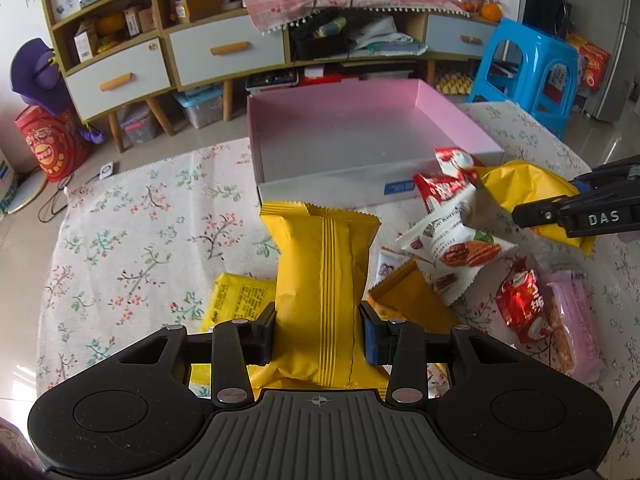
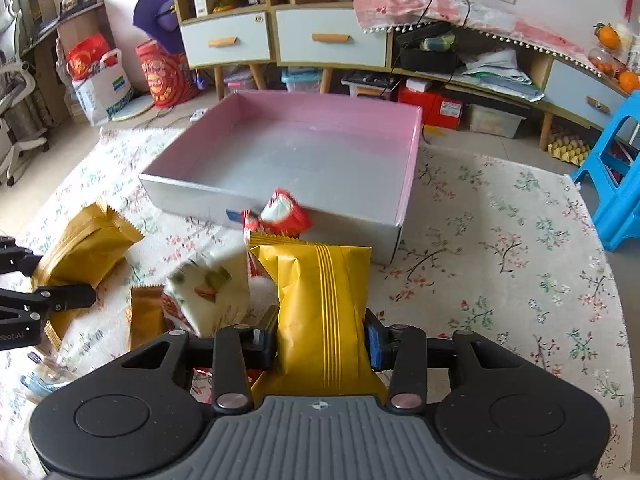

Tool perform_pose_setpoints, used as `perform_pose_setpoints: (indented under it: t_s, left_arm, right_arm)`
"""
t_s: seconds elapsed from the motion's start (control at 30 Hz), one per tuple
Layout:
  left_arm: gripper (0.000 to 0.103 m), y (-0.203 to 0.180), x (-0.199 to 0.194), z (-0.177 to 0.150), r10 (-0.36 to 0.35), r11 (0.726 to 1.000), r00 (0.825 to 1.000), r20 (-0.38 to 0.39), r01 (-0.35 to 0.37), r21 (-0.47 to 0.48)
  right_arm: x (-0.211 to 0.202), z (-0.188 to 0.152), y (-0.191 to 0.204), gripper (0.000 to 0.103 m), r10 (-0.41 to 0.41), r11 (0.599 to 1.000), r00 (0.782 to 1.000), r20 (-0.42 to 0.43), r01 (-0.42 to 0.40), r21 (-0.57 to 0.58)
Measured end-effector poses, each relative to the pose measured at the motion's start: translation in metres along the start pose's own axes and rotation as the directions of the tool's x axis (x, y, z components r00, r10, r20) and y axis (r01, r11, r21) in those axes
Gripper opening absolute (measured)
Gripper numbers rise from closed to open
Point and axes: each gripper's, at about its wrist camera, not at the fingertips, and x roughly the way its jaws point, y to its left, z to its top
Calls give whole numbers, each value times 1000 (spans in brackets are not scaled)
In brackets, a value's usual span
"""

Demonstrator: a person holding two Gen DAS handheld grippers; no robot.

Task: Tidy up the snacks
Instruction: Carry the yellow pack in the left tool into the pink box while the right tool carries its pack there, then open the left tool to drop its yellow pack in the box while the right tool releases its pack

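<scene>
Each gripper pinches its own glossy yellow crimped snack packet: the left gripper (image 1: 318, 330) squeezes one (image 1: 322, 280) just short of the near wall of the shallow pink-lined cardboard box (image 1: 340, 190), and the right gripper (image 2: 320, 338) squeezes another (image 2: 322, 308) near the box's near right corner. Loose snacks, among them a white nut-print packet (image 1: 456, 246) and red wrappers (image 1: 442, 190), lie on the floral tablecloth (image 1: 140, 248) between the two.

Both grippers, left gripper (image 1: 318, 330) and right gripper (image 2: 320, 338), are black, ribbed grey-backed, silver-screwed, with blue-padded jaws.
</scene>
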Motion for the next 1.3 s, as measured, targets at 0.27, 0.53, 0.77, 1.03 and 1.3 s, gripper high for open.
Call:
perform_pose_setpoints:
  t_s: [0.27,0.53,0.77,1.03,1.3]
  left_arm:
    - [37,4,-4,14,12,1000,1000,25,-11,-23]
    - [37,11,9,54,34,998,996,87,-29,-52]
    - [37,12,34,88,38,998,991,125,-31,-61]
    - [37,9,72,105,47,996,992,114,-39,-76]
    - [38,9,97,108,58,993,994,94,-48,-108]
  right_arm:
    - [-15,13,-6,29,-11,999,999,44,9,42]
    - [-8,41,-3,29,-17,999,997,74,14,46]
    - [19,66,-4,29,-24,999,996,83,20,50]
    - [52,80,-4,29,-62,997,997,54,60,38]
    - [68,84,-4,29,-83,996,996,38,82,17]
